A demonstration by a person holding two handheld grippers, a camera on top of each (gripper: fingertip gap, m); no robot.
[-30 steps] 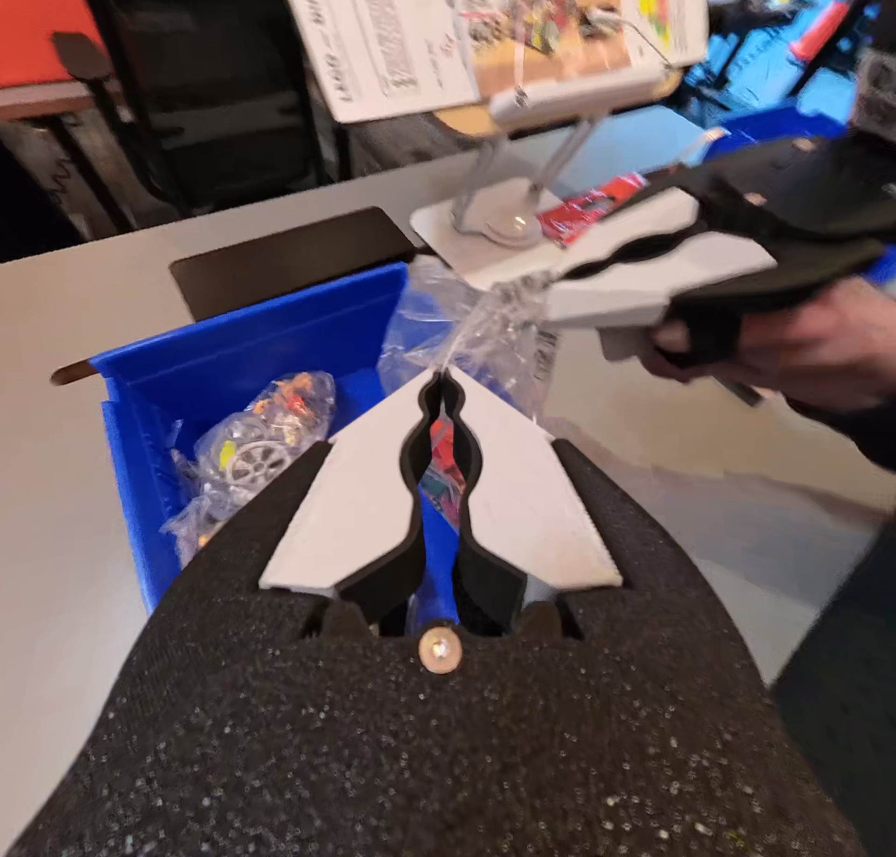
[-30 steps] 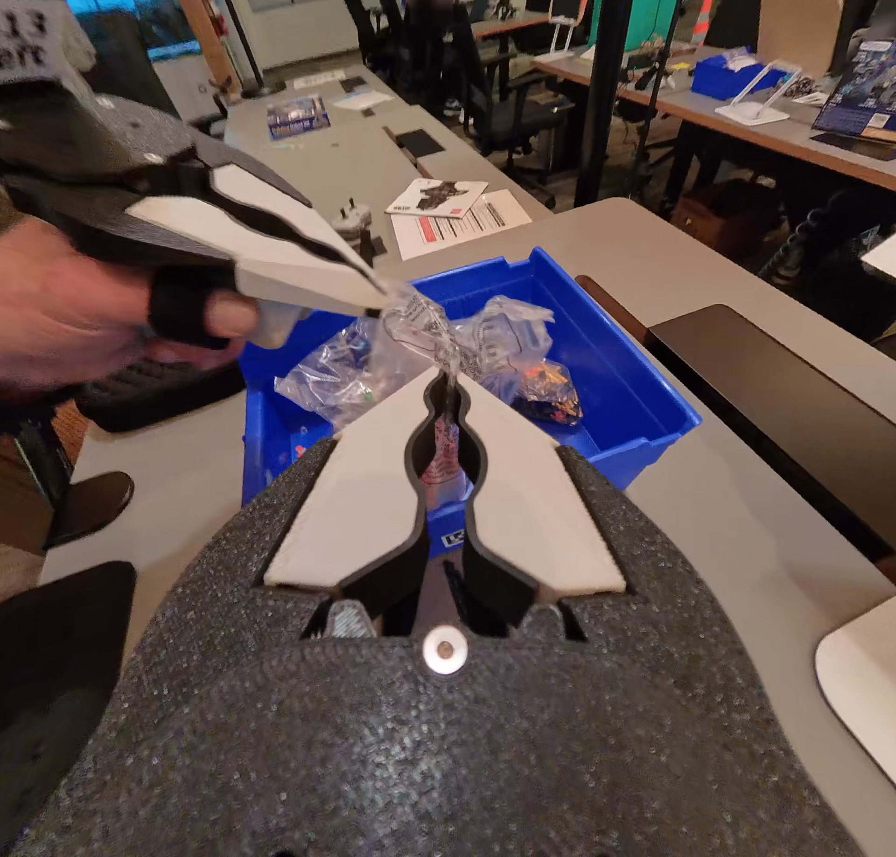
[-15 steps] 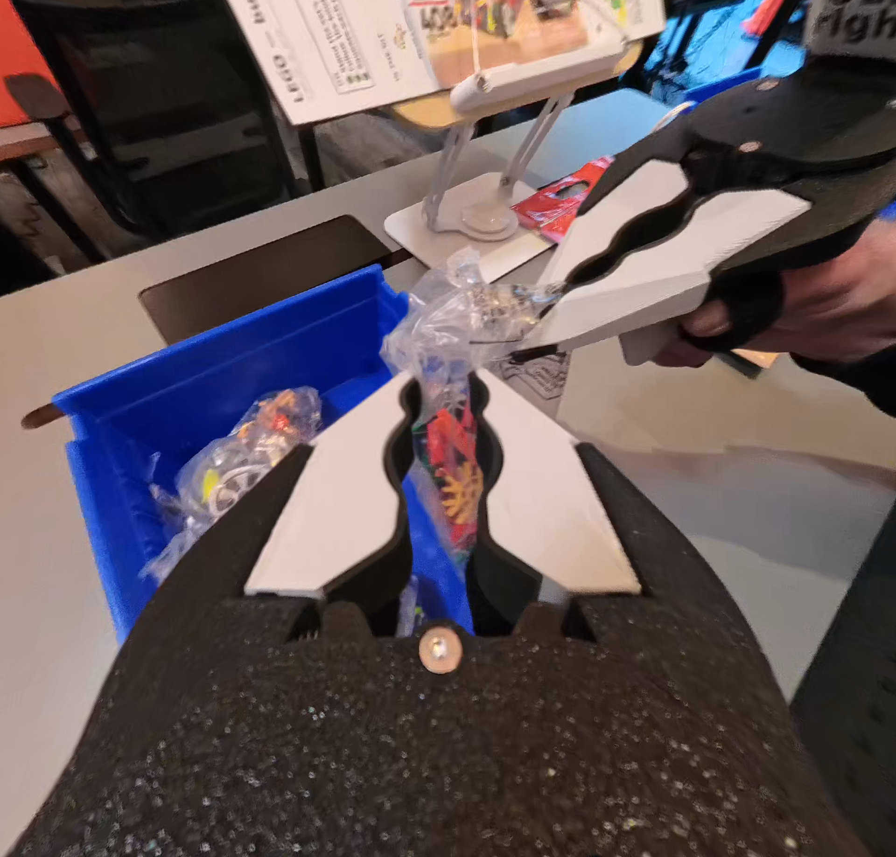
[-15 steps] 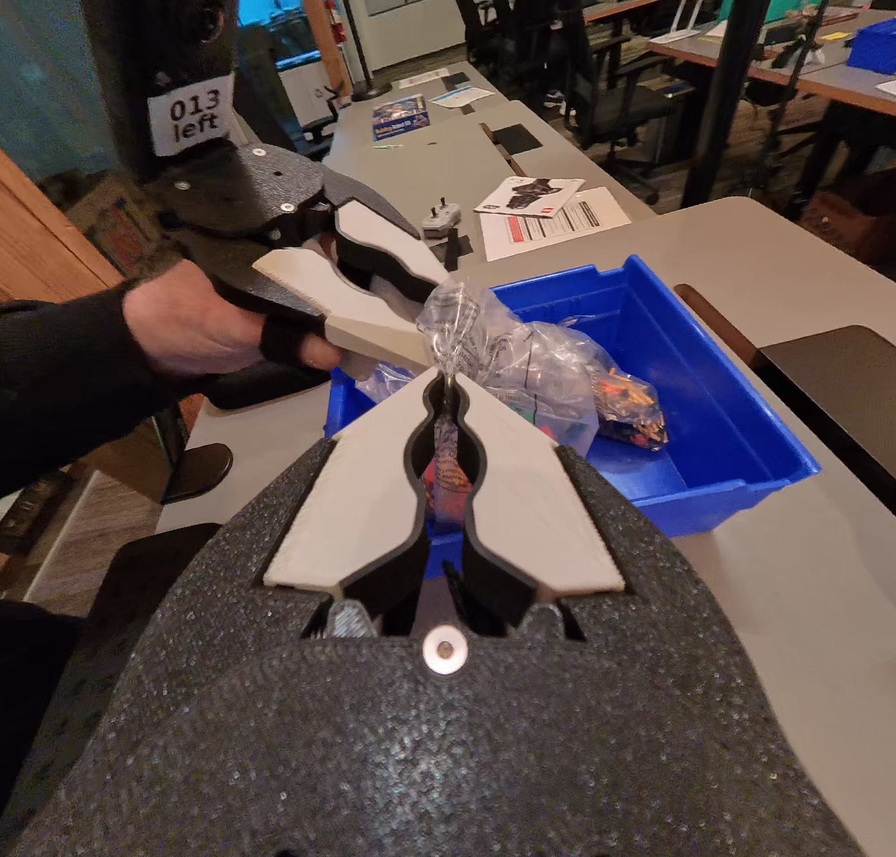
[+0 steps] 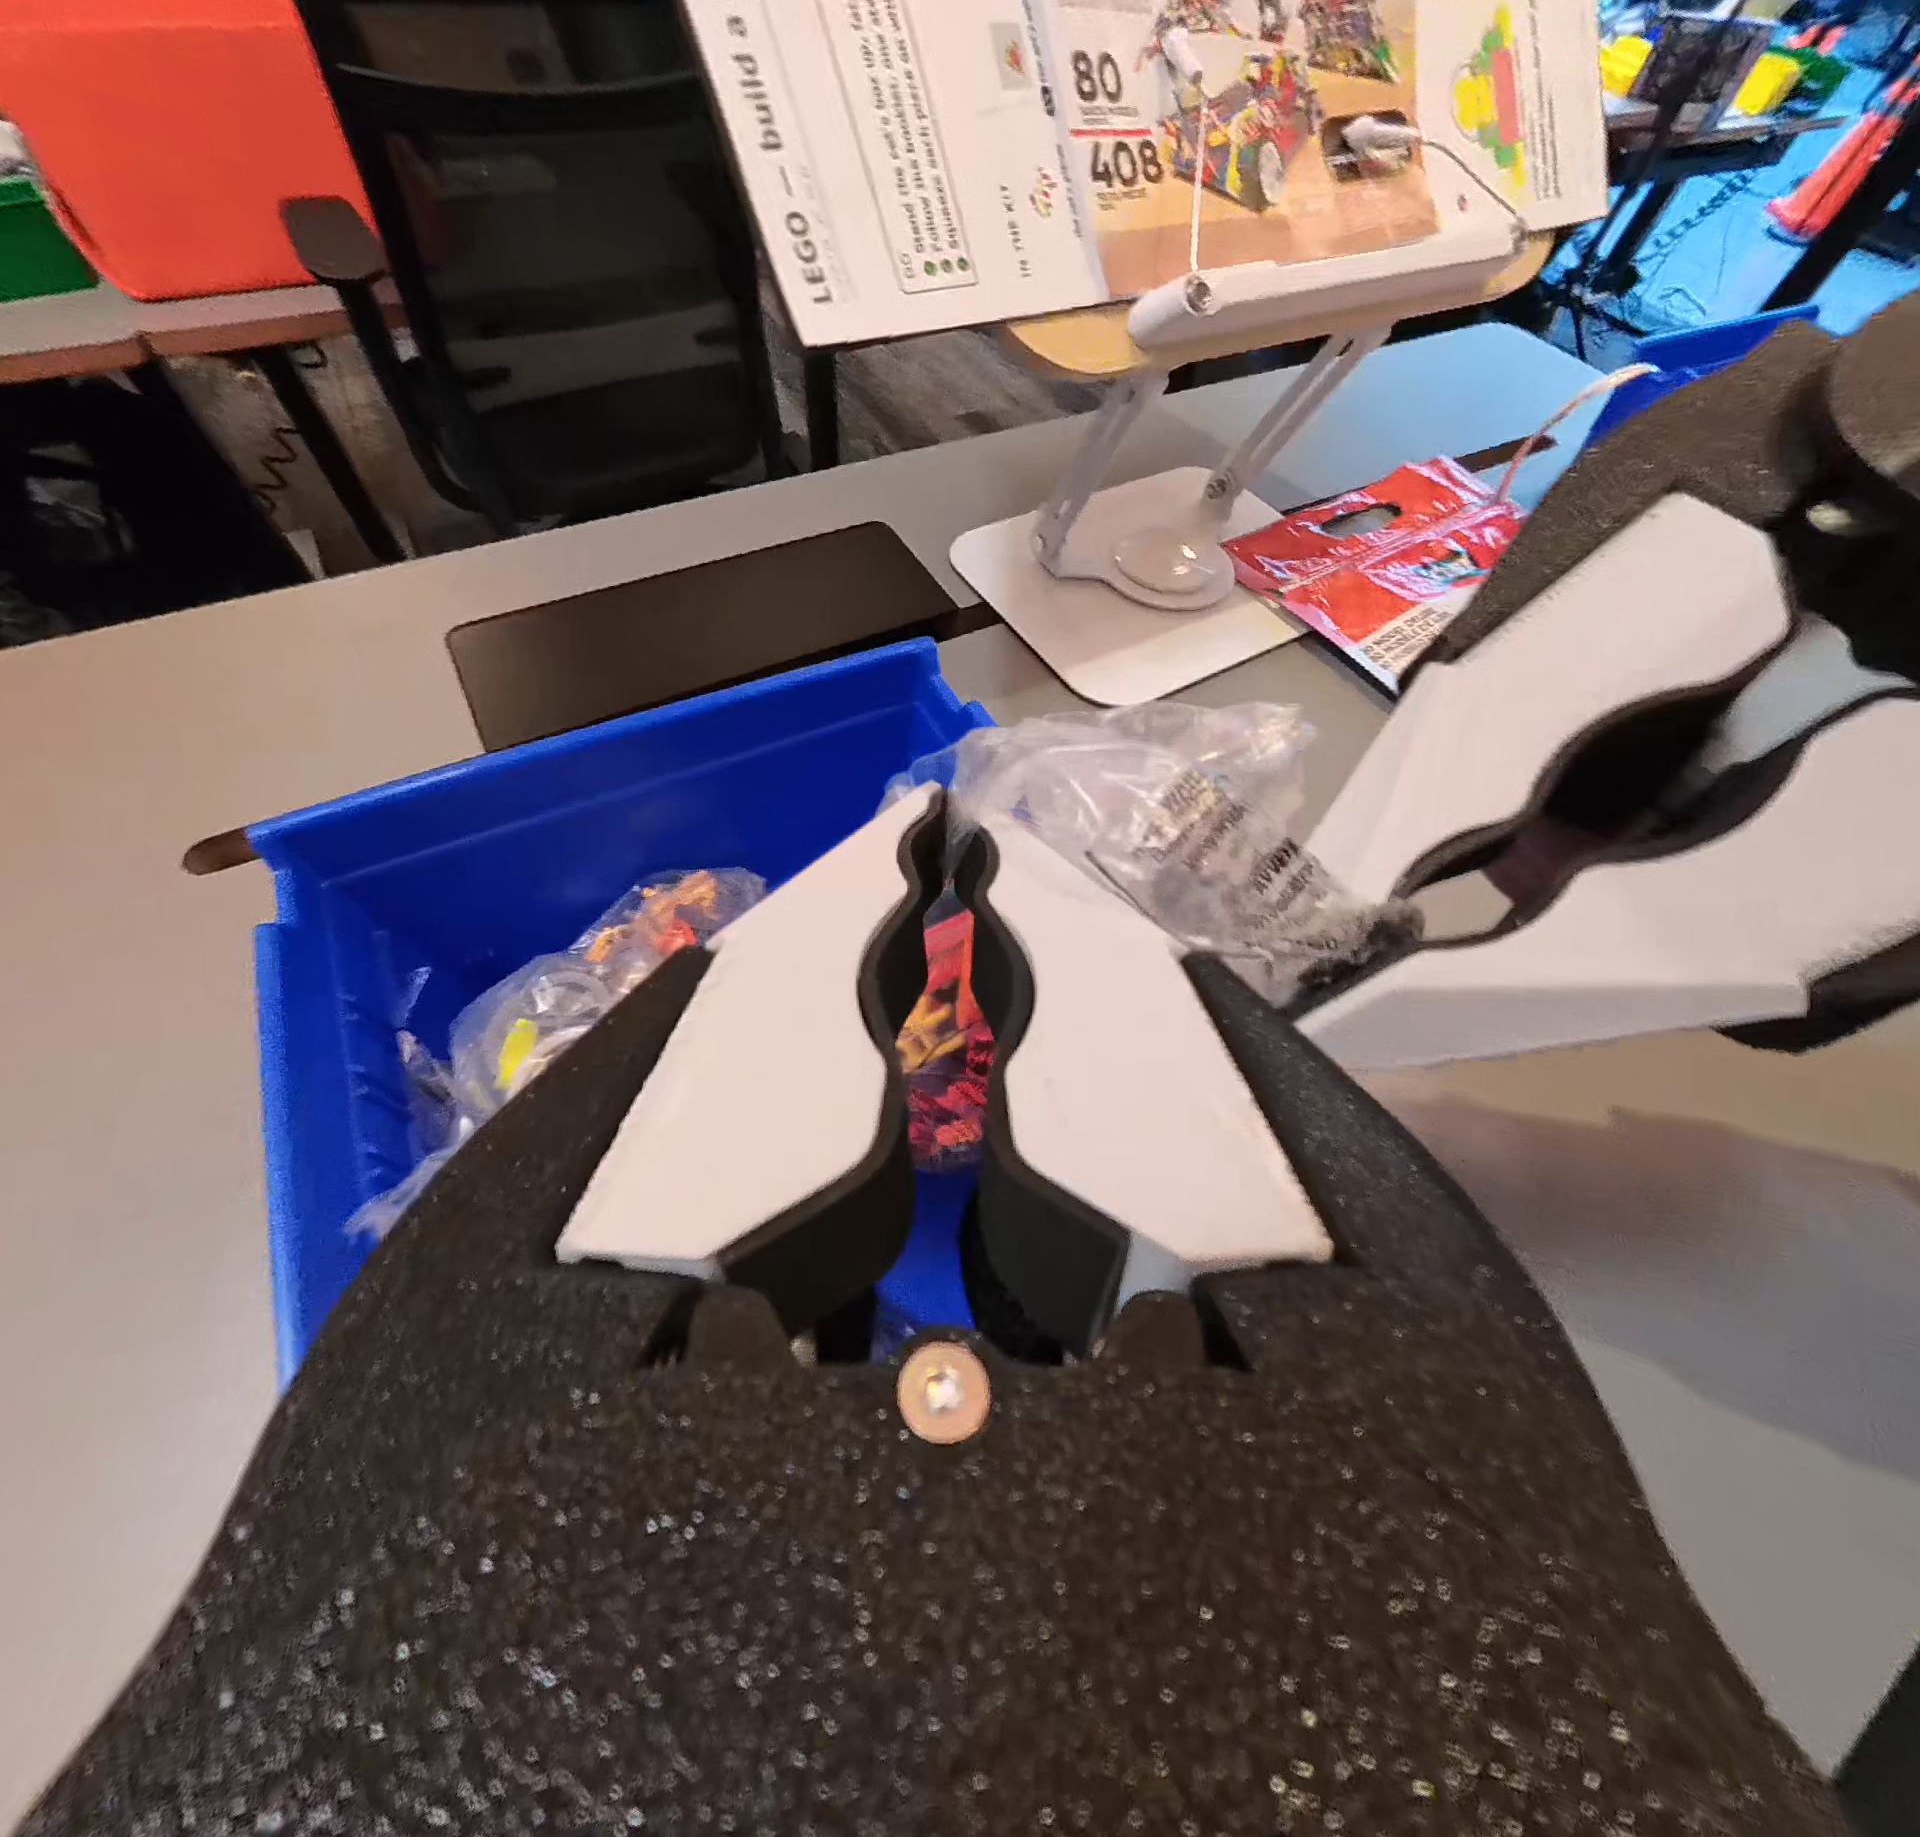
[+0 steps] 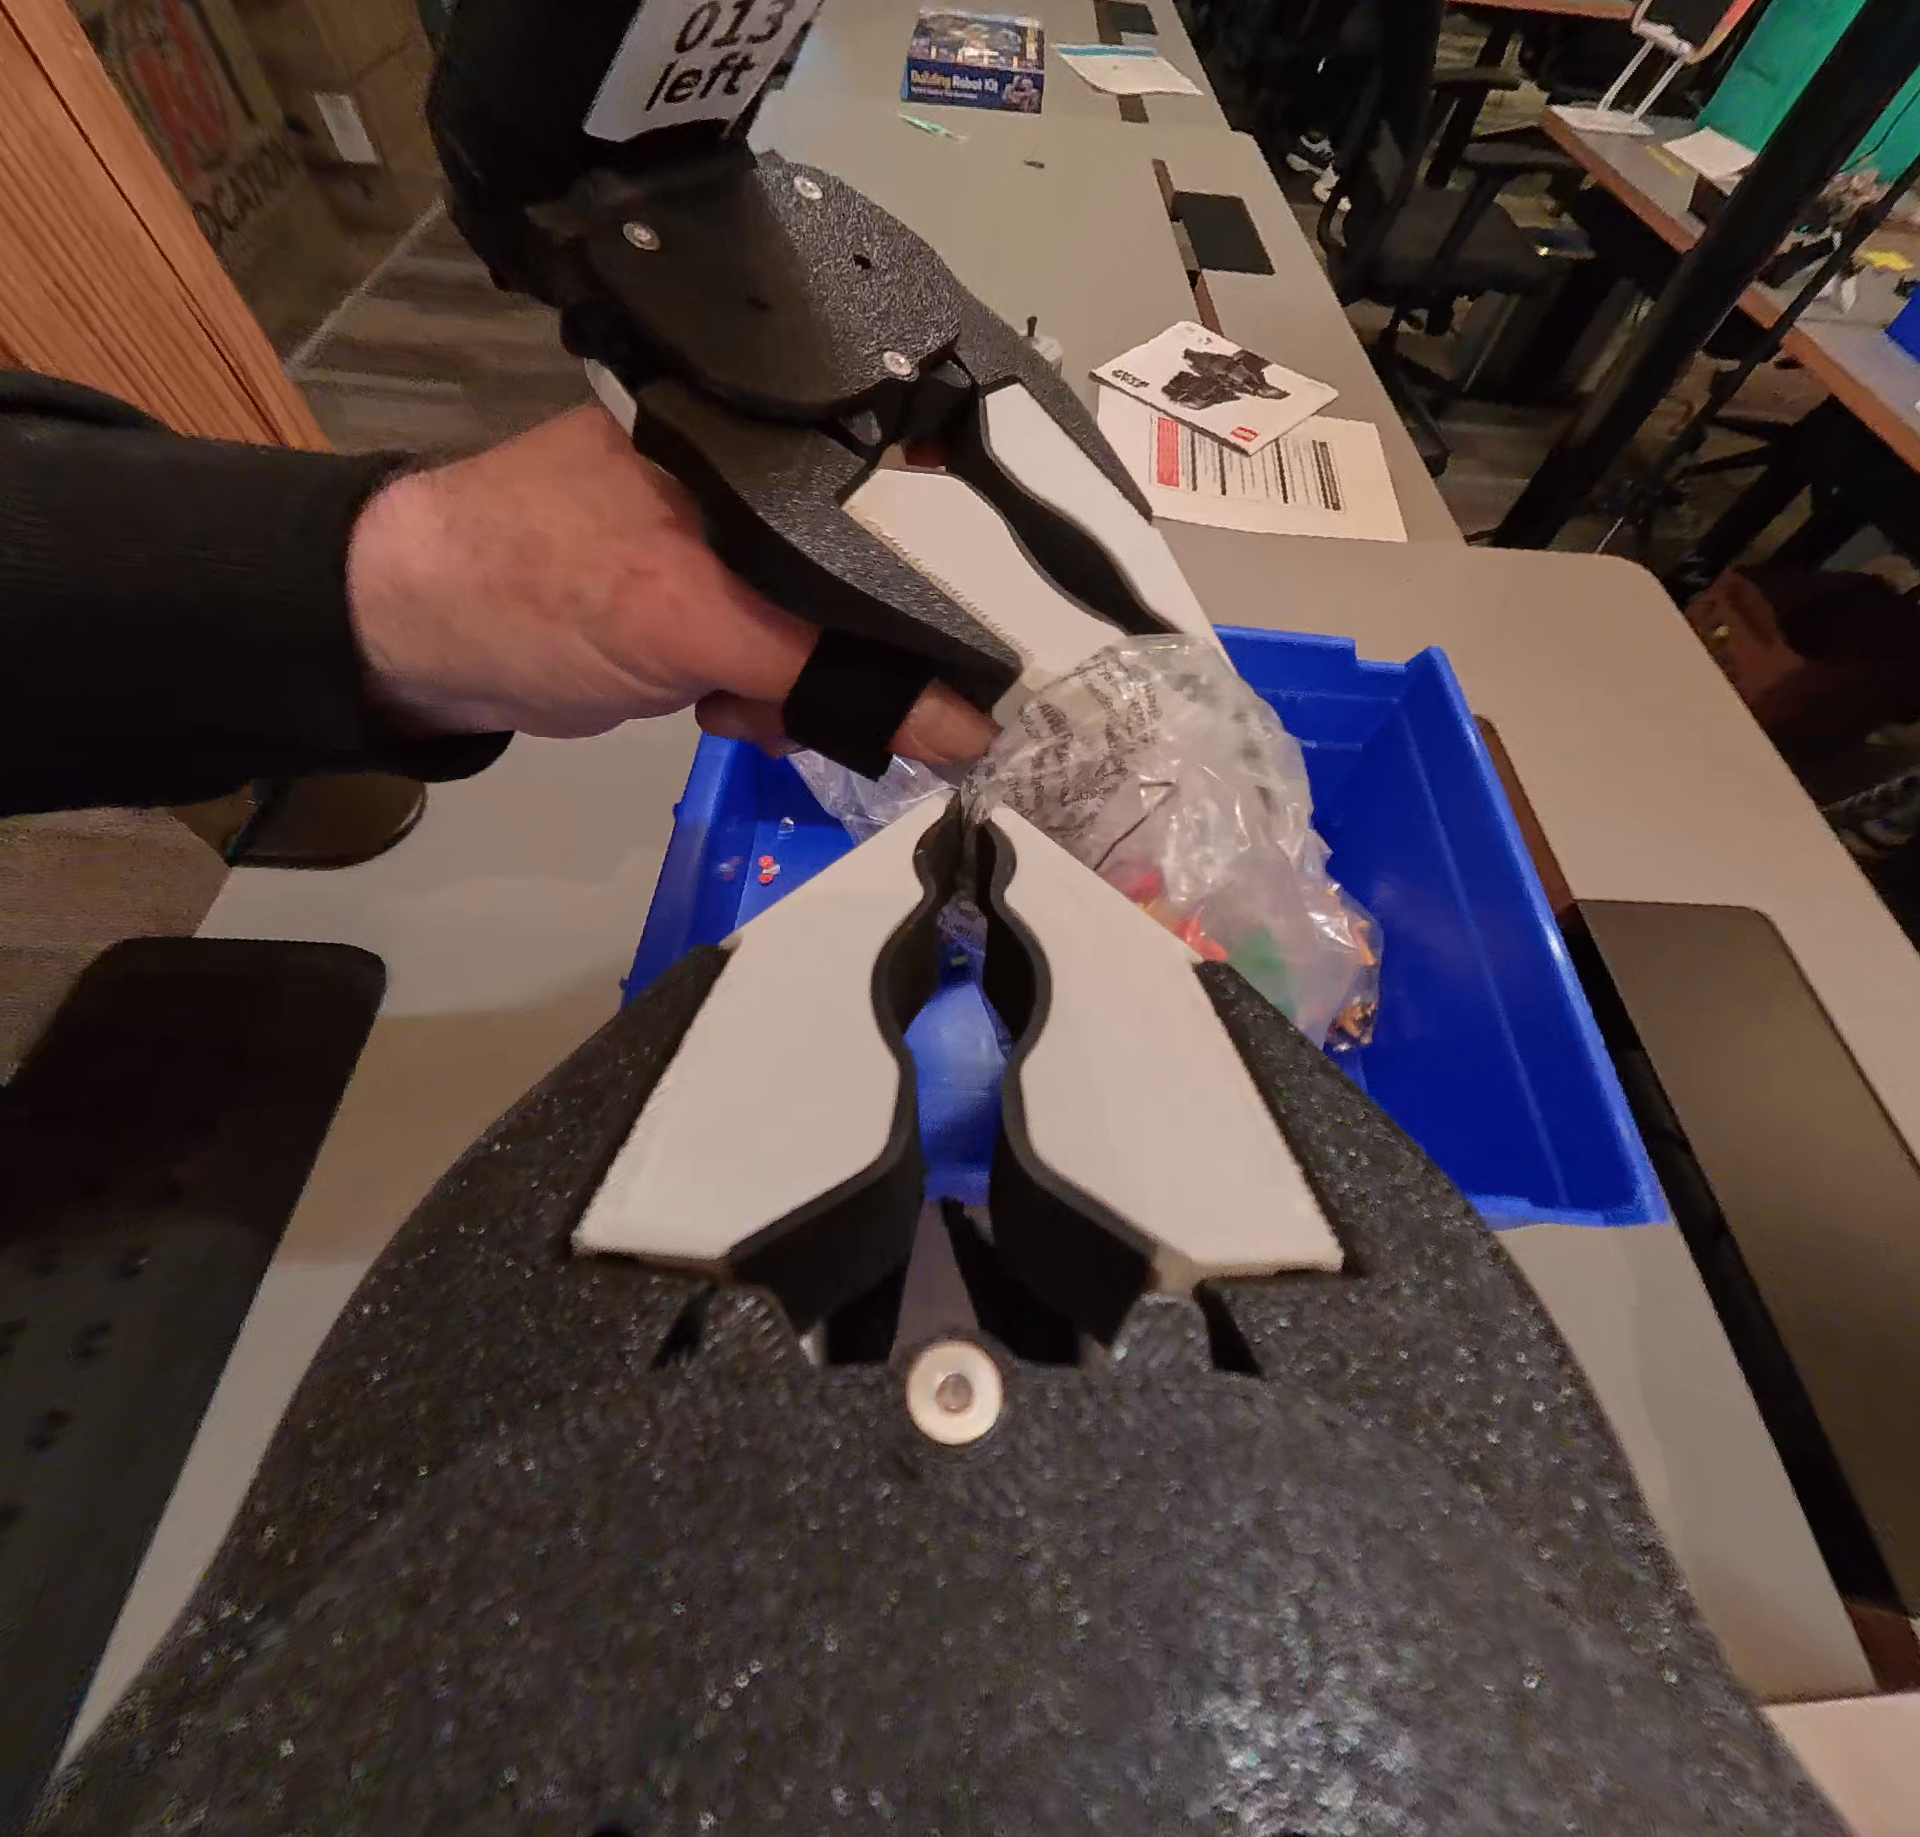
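Both grippers hold one clear plastic bag of small coloured bricks (image 5: 1164, 831) above a blue bin (image 5: 582, 811). My left gripper (image 5: 940, 816) is shut on one top corner of the bag. In the left wrist view my right gripper (image 5: 1340, 966) comes in from the right, shut on the bag's other end. In the right wrist view my right gripper (image 6: 961, 816) pinches the bag (image 6: 1195, 779), and the left gripper (image 6: 1153, 644), held by a hand (image 6: 561, 582), grips its upper edge. The bag hangs over the bin (image 6: 1455, 904).
Another bag of parts (image 5: 582, 977) and a few loose bricks (image 6: 764, 868) lie in the bin. A white stand (image 5: 1132, 582) holding a booklet (image 5: 1122, 104) and a red packet (image 5: 1371, 561) are behind. Papers (image 6: 1247, 447) lie on the far table. Black panels (image 6: 1745, 1060) sit in the tabletop. The gap from one gripper's tips to the other's is roughly 7 cm.
My left gripper opened half a second ago and has shut again on the bag's top corner. The right gripper kept its grip and moved closer and lower.
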